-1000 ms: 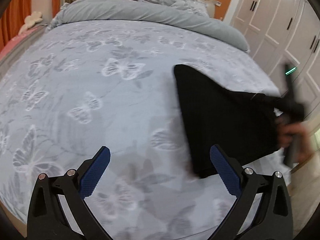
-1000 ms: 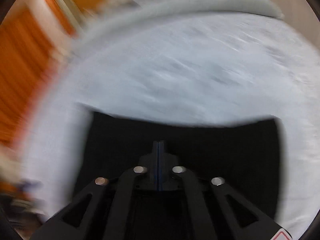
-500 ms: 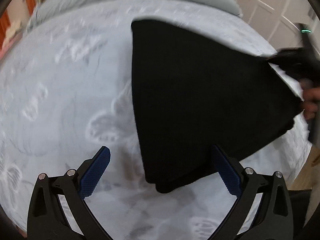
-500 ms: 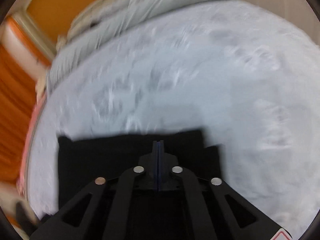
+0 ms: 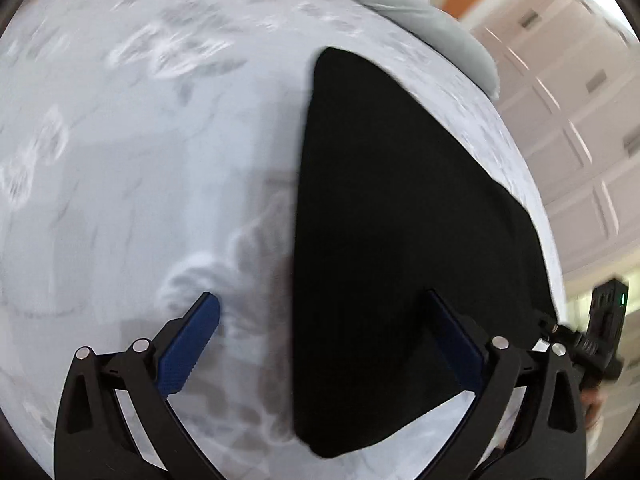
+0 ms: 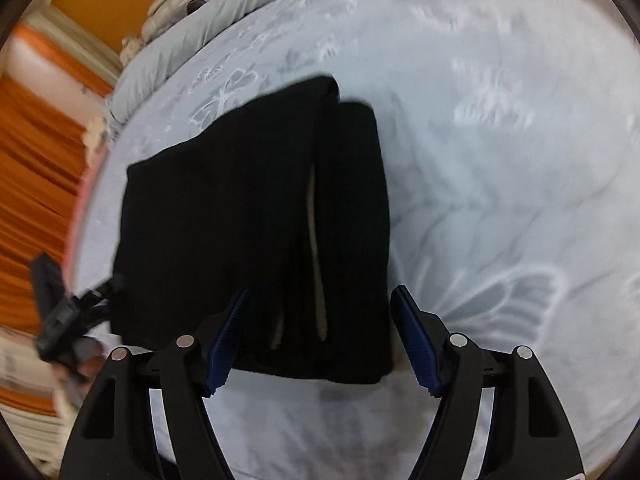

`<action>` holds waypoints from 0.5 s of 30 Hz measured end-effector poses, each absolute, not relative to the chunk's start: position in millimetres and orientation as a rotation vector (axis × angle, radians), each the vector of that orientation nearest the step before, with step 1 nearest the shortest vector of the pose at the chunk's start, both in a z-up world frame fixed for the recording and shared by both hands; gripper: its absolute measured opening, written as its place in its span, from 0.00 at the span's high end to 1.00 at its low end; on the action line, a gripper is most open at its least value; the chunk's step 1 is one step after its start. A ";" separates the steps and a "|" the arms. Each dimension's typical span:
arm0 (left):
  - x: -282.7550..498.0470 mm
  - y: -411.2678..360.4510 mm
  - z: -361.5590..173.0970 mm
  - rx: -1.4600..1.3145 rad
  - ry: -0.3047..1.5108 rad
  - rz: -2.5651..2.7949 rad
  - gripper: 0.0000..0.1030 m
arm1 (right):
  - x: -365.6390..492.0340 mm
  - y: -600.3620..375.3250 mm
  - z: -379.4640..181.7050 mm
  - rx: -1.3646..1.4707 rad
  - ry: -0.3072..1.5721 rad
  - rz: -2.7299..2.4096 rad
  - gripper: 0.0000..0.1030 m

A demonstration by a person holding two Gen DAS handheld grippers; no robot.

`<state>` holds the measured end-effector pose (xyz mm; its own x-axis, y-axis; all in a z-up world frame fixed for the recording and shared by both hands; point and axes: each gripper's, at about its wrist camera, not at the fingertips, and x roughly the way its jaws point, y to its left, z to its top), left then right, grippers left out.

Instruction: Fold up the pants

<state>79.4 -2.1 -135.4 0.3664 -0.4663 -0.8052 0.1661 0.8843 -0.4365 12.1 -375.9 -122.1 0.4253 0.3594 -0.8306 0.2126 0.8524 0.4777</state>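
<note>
The black pants [image 5: 400,240] lie folded into a compact stack on the butterfly-print bedsheet [image 5: 140,160]. In the right wrist view the pants [image 6: 256,220] show several stacked layers with their edges facing me. My left gripper [image 5: 320,332] is open and empty, with its right finger over the near edge of the pants. My right gripper [image 6: 320,336] is open and empty, just in front of the stack's near edge. The right gripper also shows at the far right of the left wrist view [image 5: 600,340], and the left gripper at the left of the right wrist view [image 6: 60,312].
A grey duvet [image 5: 420,12] lies bunched at the head of the bed. White wardrobe doors [image 5: 580,100] stand beyond the bed's right side. Orange curtains [image 6: 28,160] hang on the other side. The bed edge runs close to the pants in the right wrist view.
My right gripper was shut on the pants and has now opened and let them go. The pants have dropped flat onto the bed as a folded stack. Both cameras have swung.
</note>
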 end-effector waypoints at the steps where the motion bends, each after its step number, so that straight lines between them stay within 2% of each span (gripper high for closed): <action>1: 80.6 -9.8 -138.0 -0.281 1.128 -0.451 0.04 | 14.0 -378.5 -128.5 0.625 1.150 0.121 0.37; 2: 81.8 -14.0 -140.2 -0.266 1.120 -0.461 0.04 | 15.2 -380.2 -132.6 0.660 1.147 0.142 0.45; 3: 82.9 -17.9 -141.1 -0.252 1.105 -0.467 0.06 | 16.7 -380.5 -133.1 0.681 1.136 0.172 0.59; 4: 85.0 -20.5 -140.2 -0.252 1.084 -0.501 0.33 | 17.4 -380.4 -131.1 0.695 1.128 0.193 0.65; 5: 87.1 -21.0 -137.5 -0.294 1.090 -0.560 0.53 | 16.6 -377.7 -125.7 0.699 1.116 0.199 0.66; 7: 87.4 -9.2 -126.3 -0.363 1.091 -0.567 0.74 | 13.4 -367.0 -102.4 0.666 1.067 0.228 0.68; 8: 83.6 -2.1 -116.1 -0.369 1.074 -0.578 0.79 | 8.9 -361.5 -89.0 0.675 1.034 0.265 0.68; 12: 44.1 40.5 -80.5 -0.330 1.056 -0.594 0.81 | -18.5 -333.4 -68.4 0.724 0.986 0.431 0.68; 14: 32.9 58.9 -86.1 -0.353 1.093 -0.598 0.79 | -29.6 -325.5 -92.4 0.742 1.065 0.424 0.66; 15: 27.2 70.6 -101.9 -0.390 1.156 -0.605 0.77 | -34.4 -321.8 -116.3 0.750 1.138 0.376 0.62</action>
<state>27.2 70.6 -101.9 0.2729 -0.6273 -0.7294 0.2416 0.7786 -0.5792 -34.4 -321.8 -116.3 0.3939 0.6232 -0.6756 0.0973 0.7027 0.7049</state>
